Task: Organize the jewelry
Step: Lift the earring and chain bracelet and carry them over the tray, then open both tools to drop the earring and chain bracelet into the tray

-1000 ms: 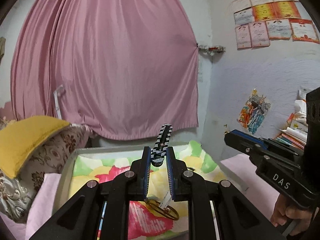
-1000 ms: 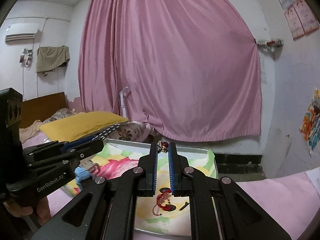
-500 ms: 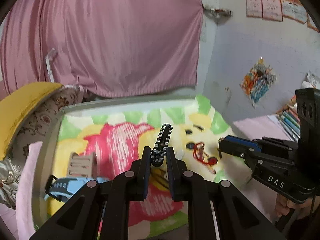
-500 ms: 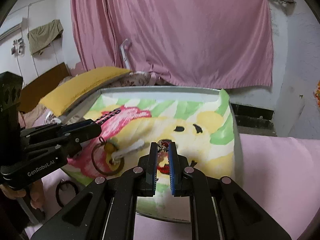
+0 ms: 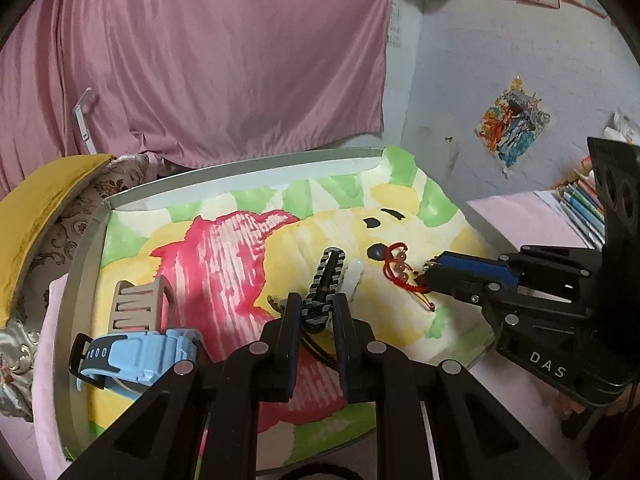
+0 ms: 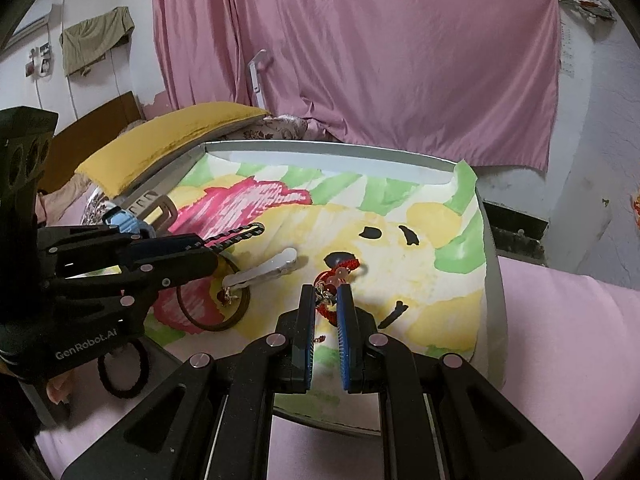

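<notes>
My left gripper [image 5: 316, 308] is shut on a black-and-grey striped strap [image 5: 326, 280] that sticks out forward over the cartoon-print tray [image 5: 80, 280]; it also shows in the right wrist view [image 6: 236, 236]. My right gripper [image 6: 325, 300] is shut on a small gold charm [image 6: 327, 298] joined to a red cord bracelet with pink beads [image 6: 340, 270], which lies on the tray; the bracelet shows in the left wrist view [image 5: 398, 266]. A white hair clip [image 6: 264, 270] and a brown bangle [image 6: 208, 304] lie between the grippers.
A light blue watch [image 5: 132, 354] and a beige claw clip [image 5: 138, 304] lie at the tray's left side. A black hair tie [image 6: 122, 370] lies on the pink cloth off the tray. A yellow pillow [image 6: 172, 136] is at the left, a pink curtain behind.
Both grippers have tilted down and come low over the tray, each still holding its item. The red bracelet under the right gripper now rests on the tray.
</notes>
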Demonstrator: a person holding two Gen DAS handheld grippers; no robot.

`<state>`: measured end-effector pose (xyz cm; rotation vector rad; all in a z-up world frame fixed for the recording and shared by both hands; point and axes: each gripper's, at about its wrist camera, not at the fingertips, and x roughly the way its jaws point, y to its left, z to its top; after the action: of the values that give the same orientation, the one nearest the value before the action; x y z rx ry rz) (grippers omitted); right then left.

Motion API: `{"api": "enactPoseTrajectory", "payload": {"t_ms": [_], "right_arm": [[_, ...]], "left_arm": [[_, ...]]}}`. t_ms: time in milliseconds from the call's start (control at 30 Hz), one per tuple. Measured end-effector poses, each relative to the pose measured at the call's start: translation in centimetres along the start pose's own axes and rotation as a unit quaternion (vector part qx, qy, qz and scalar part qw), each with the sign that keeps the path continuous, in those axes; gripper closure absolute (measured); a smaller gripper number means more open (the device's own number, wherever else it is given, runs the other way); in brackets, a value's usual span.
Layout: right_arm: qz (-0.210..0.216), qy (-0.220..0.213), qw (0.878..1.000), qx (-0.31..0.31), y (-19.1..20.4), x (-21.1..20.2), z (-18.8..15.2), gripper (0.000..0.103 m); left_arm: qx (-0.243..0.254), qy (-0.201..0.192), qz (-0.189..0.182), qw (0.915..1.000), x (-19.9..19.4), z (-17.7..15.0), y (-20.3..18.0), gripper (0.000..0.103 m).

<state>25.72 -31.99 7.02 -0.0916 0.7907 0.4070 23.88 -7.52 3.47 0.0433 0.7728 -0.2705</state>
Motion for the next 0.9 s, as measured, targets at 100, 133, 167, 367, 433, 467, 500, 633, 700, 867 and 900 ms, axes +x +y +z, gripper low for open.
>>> {"api": "enactPoseTrajectory", "payload": {"t_ms": [100, 133, 167, 367, 433, 467, 500, 633, 700, 867, 900], "right_arm": [[-0.002, 0.002, 1.0, 0.0, 0.0, 0.0, 0.0, 0.094], [-0.002, 0.002, 1.0, 0.0, 0.0, 0.0, 0.0, 0.094], [-0.003, 0.003, 1.0, 0.0, 0.0, 0.0, 0.0, 0.094], [-0.003, 0.005, 1.0, -0.001, 0.0, 0.1, 0.0, 0.093], [-0.003, 0.004, 1.0, 0.001, 0.0, 0.0, -0.1, 0.093], [0.0, 0.004, 1.0, 0.003, 0.0, 0.0, 0.0, 0.093], [0.001, 0.005, 1.0, 0.004, 0.0, 0.0, -0.1, 0.093], [0.008, 0.002, 1.0, 0.011, -0.2, -0.1, -0.3, 0.089], [0.005, -0.004, 1.0, 0.011, -0.2, -0.4, -0.4, 0.082], [-0.013, -0.032, 0.999, 0.005, 0.0, -1.6, -0.5, 0.074], [-0.016, -0.042, 0.999, 0.006, 0.0, -2.0, -0.5, 0.073]], "left_arm": [[-0.005, 0.014, -0.003, 0.9999, 0.5, -0.2, 0.1, 0.088], [-0.005, 0.017, -0.003, 0.9998, 0.6, -0.2, 0.2, 0.088], [-0.005, 0.017, -0.002, 0.9999, 0.6, -0.2, 0.1, 0.088], [-0.006, 0.016, -0.002, 0.9999, 0.7, -0.2, 0.2, 0.088], [-0.007, 0.015, -0.002, 0.9999, 0.7, -0.2, 0.2, 0.088], [-0.007, 0.014, -0.002, 0.9999, 0.6, -0.2, 0.2, 0.088], [-0.008, 0.011, -0.002, 0.9999, 0.6, -0.2, 0.1, 0.088], [-0.009, 0.003, -0.001, 1.0, 0.5, -0.2, 0.1, 0.088], [-0.011, 0.001, -0.002, 0.9999, 0.4, -0.3, 0.1, 0.088], [-0.016, -0.01, 0.0, 0.9998, 0.0, -0.4, 0.4, 0.088], [-0.02, -0.013, 0.003, 0.9997, -0.2, -0.4, 0.5, 0.088]]}}
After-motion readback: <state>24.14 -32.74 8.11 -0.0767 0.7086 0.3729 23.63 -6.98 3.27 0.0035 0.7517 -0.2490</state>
